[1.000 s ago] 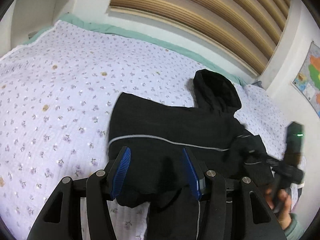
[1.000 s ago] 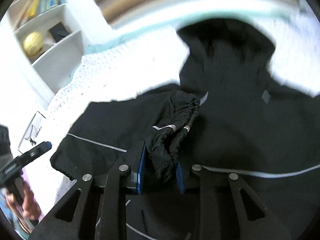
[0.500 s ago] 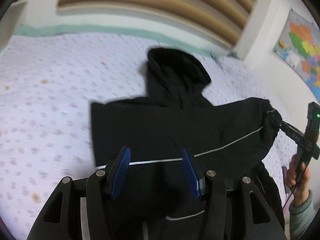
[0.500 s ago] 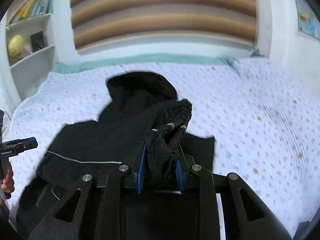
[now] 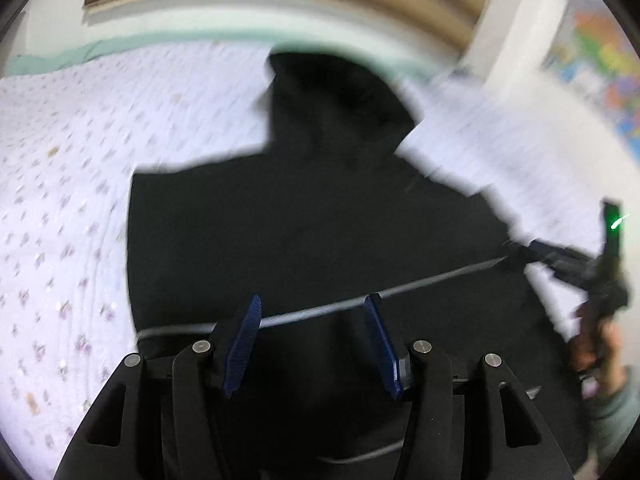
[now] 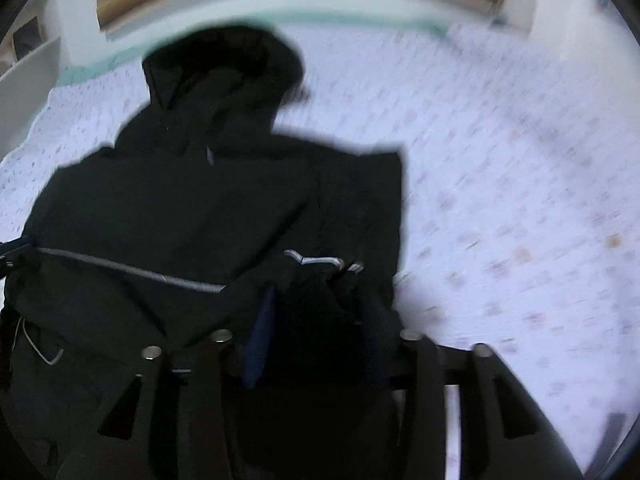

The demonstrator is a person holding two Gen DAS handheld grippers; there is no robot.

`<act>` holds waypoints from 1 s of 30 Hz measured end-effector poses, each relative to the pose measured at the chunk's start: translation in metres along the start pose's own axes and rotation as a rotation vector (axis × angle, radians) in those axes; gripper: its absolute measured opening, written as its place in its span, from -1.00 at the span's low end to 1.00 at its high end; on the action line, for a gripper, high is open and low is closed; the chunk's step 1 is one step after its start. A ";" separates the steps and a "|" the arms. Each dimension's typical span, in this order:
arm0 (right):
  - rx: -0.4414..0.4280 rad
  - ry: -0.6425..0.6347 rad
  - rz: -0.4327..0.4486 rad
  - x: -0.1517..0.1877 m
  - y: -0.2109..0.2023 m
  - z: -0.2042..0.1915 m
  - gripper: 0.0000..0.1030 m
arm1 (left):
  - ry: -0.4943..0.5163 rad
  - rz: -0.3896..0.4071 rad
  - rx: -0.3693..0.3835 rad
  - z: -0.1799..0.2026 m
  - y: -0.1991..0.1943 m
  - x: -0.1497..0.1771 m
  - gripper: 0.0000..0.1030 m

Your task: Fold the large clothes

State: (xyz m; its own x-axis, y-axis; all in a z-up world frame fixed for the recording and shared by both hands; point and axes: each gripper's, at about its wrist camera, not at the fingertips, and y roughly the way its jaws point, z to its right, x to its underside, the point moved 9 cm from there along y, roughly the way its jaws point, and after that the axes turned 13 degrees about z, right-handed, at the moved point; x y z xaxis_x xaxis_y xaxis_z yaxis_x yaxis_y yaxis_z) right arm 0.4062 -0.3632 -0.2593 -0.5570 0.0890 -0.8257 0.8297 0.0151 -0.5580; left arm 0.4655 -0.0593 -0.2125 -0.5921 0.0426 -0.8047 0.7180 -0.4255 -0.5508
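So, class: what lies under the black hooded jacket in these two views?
The jacket lies on a white bedspread with small purple flowers, which shows all round it. The part of the bedspread beneath the jacket is covered, so anything there cannot be seen.

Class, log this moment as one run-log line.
left gripper: open, over black jacket | right gripper: shut on sleeve cuff | bedspread: under jacket
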 end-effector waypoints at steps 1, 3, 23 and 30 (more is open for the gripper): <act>0.016 -0.007 0.060 -0.013 -0.014 -0.001 0.51 | -0.020 0.036 0.013 0.003 -0.005 -0.012 0.07; -0.021 -0.003 0.194 -0.045 -0.044 -0.017 0.90 | -0.034 0.044 -0.001 0.004 -0.001 -0.025 0.07; -0.117 0.009 -0.018 -0.021 0.012 -0.060 0.35 | -0.090 0.080 -0.124 -0.027 -0.010 -0.007 0.01; -0.085 0.022 -0.009 -0.018 -0.052 -0.014 0.38 | -0.234 0.036 -0.086 -0.031 -0.047 0.015 0.01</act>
State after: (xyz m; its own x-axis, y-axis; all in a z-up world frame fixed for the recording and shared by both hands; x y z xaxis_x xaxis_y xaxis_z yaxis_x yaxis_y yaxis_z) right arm 0.3737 -0.3513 -0.2143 -0.5642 0.1101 -0.8183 0.8254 0.1000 -0.5556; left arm 0.4342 -0.0109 -0.2058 -0.6272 -0.1861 -0.7563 0.7626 -0.3440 -0.5478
